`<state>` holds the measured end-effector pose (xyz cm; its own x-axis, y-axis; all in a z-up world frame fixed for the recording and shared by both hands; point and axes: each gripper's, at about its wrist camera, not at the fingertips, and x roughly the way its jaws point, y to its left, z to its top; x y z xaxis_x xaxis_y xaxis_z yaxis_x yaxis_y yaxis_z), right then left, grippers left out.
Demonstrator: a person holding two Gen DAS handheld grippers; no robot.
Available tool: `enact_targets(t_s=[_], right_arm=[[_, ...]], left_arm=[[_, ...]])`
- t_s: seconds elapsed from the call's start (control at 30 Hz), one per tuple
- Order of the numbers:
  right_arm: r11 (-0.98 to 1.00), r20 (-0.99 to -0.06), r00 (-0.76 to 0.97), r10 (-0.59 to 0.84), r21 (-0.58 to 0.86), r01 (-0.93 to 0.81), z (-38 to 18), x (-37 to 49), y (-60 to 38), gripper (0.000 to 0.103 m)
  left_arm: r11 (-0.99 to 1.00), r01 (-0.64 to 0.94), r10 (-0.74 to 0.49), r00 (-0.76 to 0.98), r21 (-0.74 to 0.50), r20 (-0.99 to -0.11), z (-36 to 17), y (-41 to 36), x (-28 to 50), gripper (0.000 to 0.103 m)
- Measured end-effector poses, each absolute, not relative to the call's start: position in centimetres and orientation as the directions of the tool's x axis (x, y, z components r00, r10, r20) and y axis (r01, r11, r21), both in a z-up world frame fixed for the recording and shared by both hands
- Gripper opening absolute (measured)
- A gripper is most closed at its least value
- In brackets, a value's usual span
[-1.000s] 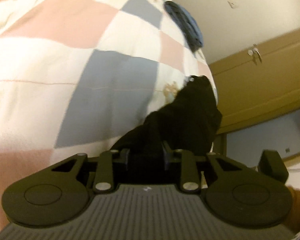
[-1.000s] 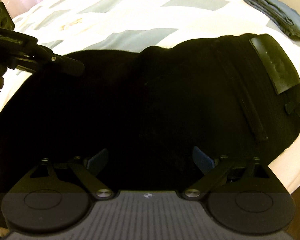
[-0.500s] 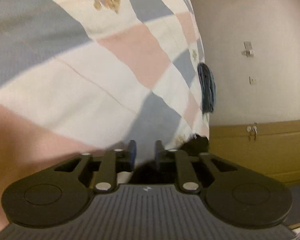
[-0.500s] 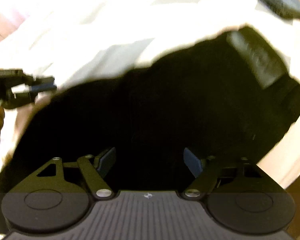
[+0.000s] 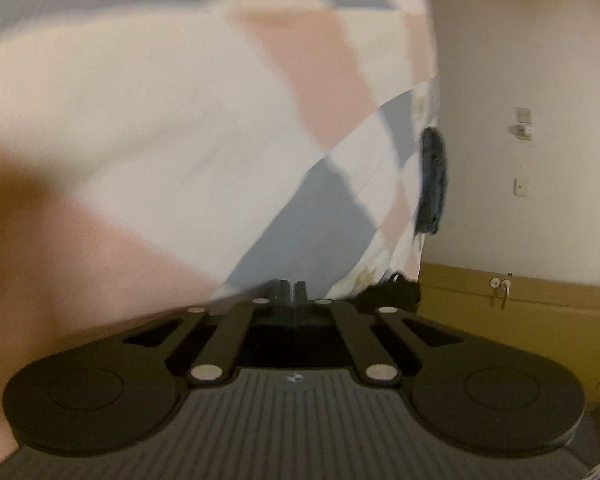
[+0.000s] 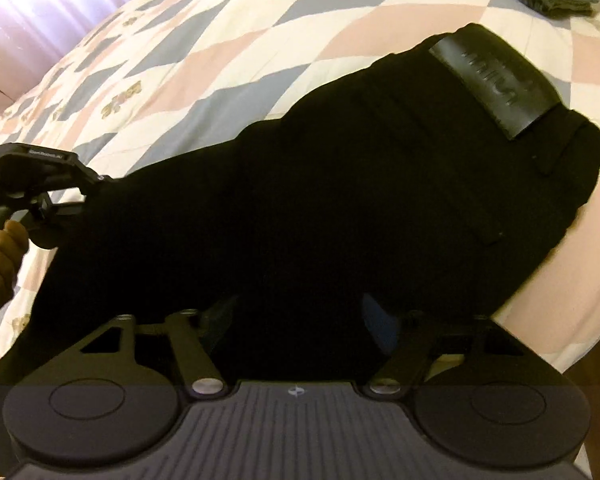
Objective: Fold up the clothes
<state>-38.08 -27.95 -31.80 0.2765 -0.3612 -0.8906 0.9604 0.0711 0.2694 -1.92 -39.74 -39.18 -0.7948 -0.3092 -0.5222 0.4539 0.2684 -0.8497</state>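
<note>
A patchwork quilt [image 6: 260, 40] with pink, grey-blue and cream diamonds covers the bed and fills the space ahead of both grippers; some cream patches carry small brown figures. Far ahead and to the left of the right gripper hangs a pale curtain [image 6: 40, 4], lit from behind. In the left wrist view, a cream wall [image 5: 520, 60] stands to the right of the gripper, with a small white socket plate [image 5: 521, 188] and a second fitting [image 5: 522, 122] above it. Below them, right of the gripper's tip, is an ochre wooden cabinet [image 5: 540, 312] with a metal handle [image 5: 502, 294].
</note>
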Motion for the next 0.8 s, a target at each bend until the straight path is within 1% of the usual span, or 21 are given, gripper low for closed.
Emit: enact_targets(t_s=[0.03,0.07,0.1,0.13,0.17,0.2,0.3,0.37,0.4,0.47,0.5,0.53,0.6,0.63,0.67,0.7,0.77,0.8], right_arm=[[0.077,-0.896,0.26,-0.359,0.249,0.965,-32.0,-38.6,-27.9,0.042],[0.083,-0.905,0.237,-0.353,0.222,0.972,-32.4,-39.2,-27.8,0.021],[0.081,-0.911,0.227,-0.345,0.212,0.974,-32.5,-39.8,-27.9,0.01],[0.068,-0.912,0.236,-0.335,0.227,0.972,-32.1,-40.4,-28.3,0.007],[0.059,-0.905,0.246,-0.348,0.24,0.969,-31.3,-41.1,-28.7,0.009],[0.069,-0.889,0.247,-0.386,0.239,0.968,-30.1,-41.6,-29.0,0.017],[0.121,-0.834,0.244,-0.494,0.211,0.97,-27.4,-42.6,-30.3,0.017],[0.145,-0.817,0.247,-0.521,0.201,0.969,-27.8,-42.5,-31.4,0.018],[0.162,-0.819,0.247,-0.518,0.19,0.968,-28.7,-42.3,-32.1,0.018],[0.196,-0.829,0.245,-0.502,0.167,0.966,-30.8,-42.4,-33.2,0.017],[0.212,-0.835,0.244,-0.493,0.157,0.965,-32.1,-41.8,-33.0,0.015],[0.224,-0.84,0.246,-0.484,0.152,0.963,-33.0,-41.3,-32.5,0.013],[0.225,-0.841,0.263,-0.473,0.173,0.959,-32.9,-41.4,-32.7,0.013],[0.223,-0.838,0.267,-0.475,0.179,0.958,-32.1,-41.3,-32.4,0.014],[0.225,-0.83,0.27,-0.489,0.179,0.958,-31.2,-41.3,-32.1,0.02],[0.229,-0.818,0.275,-0.505,0.18,0.957,-30.3,-41.5,-32.0,0.025],[0.245,-0.803,0.304,-0.513,0.203,0.948,-28.8,-41.2,-30.8,0.032],[0.254,-0.808,0.318,-0.495,0.215,0.943,-28.3,-40.8,-30.1,0.033]], left_arm=[[0.259,0.479,-0.337,-0.769,-0.838,-0.544,-38.6,-40.1,-1.7,0.0],[0.264,0.512,-0.36,-0.734,-0.818,-0.575,-38.0,-40.3,-1.4,0.0],[0.253,0.557,-0.383,-0.693,-0.791,-0.61,-36.9,-40.4,-1.1,0.0],[0.206,0.601,-0.4,-0.669,-0.773,-0.627,-35.4,-40.2,-1.1,0.0],[0.157,0.639,-0.413,-0.65,-0.753,-0.638,-33.9,-39.9,-1.2,0.0],[0.098,0.66,-0.405,-0.657,-0.745,-0.636,-32.5,-39.3,-1.6,0.0],[-0.06,0.674,-0.35,-0.705,-0.737,-0.617,-29.2,-36.1,-4.1,0.0],[-0.128,0.689,-0.317,-0.71,-0.713,-0.629,-28.8,-33.4,-6.0,0.002],[-0.154,0.709,-0.309,-0.696,-0.688,-0.648,-29.0,-32.2,-7.0,0.006],[-0.118,0.781,-0.322,-0.614,-0.613,-0.72,-31.4,-31.3,-8.3,0.005],[-0.067,0.801,-0.34,-0.579,-0.595,-0.741,-32.9,-31.3,-7.8,0.0],[0.0,0.802,-0.354,-0.558,-0.597,-0.751,-34.5,-31.5,-7.0,0.003],[0.129,0.74,-0.375,-0.58,-0.66,-0.723,-35.9,-31.6,-5.3,0.002],[0.141,0.744,-0.406,-0.559,-0.654,-0.723,-35.0,-31.0,-5.1,0.001],[0.123,0.77,-0.436,-0.524,-0.626,-0.731,-33.6,-30.2,-5.2,0.002],[0.115,0.79,-0.457,-0.496,-0.603,-0.738,-32.3,-29.2,-5.2,0.008],[0.154,0.801,-0.468,-0.457,-0.579,-0.756,-30.1,-26.4,-4.5,0.009],[0.186,0.823,-0.455,-0.412,-0.537,-0.789,-29.0,-24.9,-4.3,0.009]])
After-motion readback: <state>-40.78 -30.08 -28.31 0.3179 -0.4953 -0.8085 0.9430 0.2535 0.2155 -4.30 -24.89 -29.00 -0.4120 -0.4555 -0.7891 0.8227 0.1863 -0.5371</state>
